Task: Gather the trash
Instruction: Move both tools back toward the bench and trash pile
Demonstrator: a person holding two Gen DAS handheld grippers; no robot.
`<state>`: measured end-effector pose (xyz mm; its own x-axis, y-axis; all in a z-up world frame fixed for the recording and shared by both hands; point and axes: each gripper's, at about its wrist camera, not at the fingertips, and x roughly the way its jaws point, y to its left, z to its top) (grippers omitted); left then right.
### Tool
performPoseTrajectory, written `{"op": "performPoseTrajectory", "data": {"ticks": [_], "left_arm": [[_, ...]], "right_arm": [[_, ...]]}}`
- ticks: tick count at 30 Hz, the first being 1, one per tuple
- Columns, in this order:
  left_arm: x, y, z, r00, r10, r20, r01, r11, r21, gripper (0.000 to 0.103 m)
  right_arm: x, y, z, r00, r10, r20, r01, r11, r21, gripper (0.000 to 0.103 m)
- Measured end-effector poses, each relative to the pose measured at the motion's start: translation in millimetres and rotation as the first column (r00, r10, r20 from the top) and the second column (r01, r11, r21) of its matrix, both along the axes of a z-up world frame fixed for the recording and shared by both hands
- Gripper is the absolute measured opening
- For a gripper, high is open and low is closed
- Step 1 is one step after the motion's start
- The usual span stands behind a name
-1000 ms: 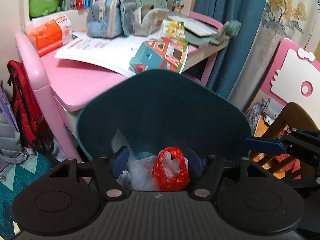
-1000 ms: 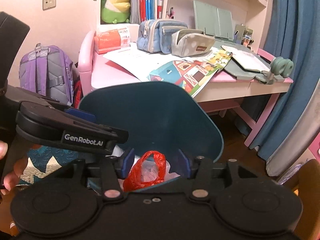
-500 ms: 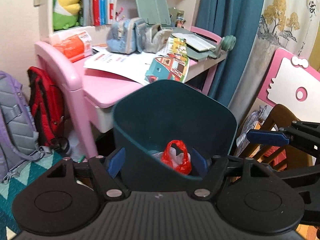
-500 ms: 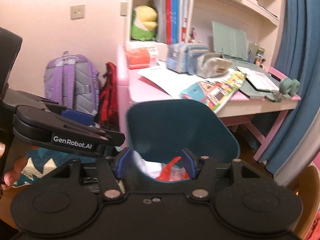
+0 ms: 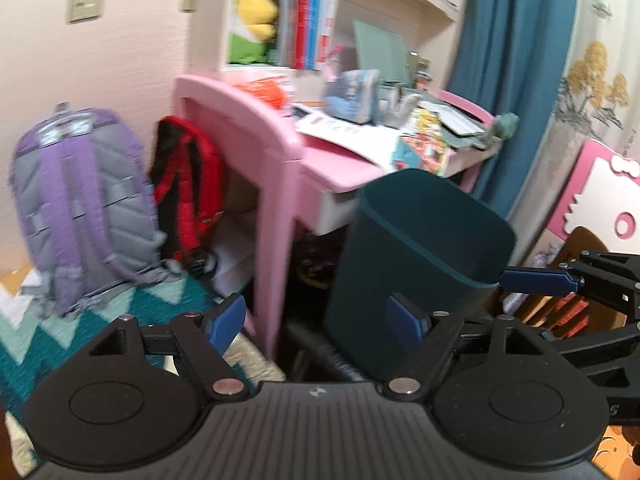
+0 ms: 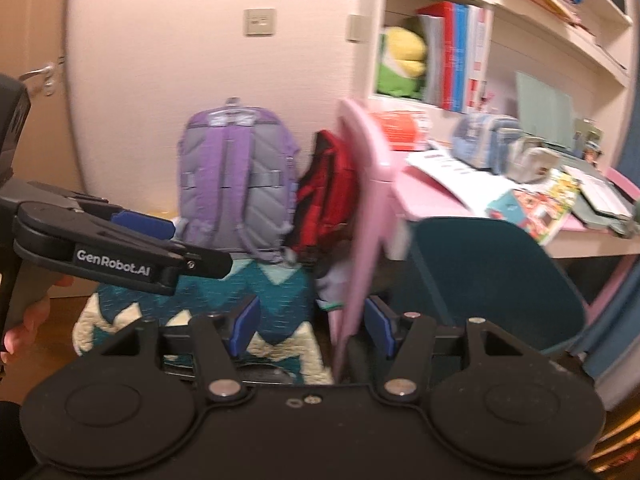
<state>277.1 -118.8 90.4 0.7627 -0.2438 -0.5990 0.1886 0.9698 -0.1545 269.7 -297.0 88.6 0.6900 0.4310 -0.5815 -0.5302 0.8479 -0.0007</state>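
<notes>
Standing right of left gripper (image 5: 316, 326): bin (image 5: 424, 248)

Dark teal trash bin (image 5: 420, 248) upright on floor beside pink desk (image 5: 256, 152).

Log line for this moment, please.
phase: scanning room | left tool: open, empty | right tool: open, empty | bin: upright beside pink desk

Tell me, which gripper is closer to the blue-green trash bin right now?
Probably the left gripper: the trash bin stands just past its right finger. The right gripper points at the pink desk leg.
</notes>
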Motion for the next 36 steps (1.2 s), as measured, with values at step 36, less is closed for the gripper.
{"op": "performPoseTrajectory", "data": {"ticks": [36], "left_arm": [[-111.6, 301.4, -213.4, 0.882, 0.444, -0.154, -0.45, 0.893, -0.001, 0.102]], "right_arm": [[-16.8, 279.2, -234.3, 0.888, 0.381, -0.255, -0.393, 0.92, 0.006, 0.059]]}}
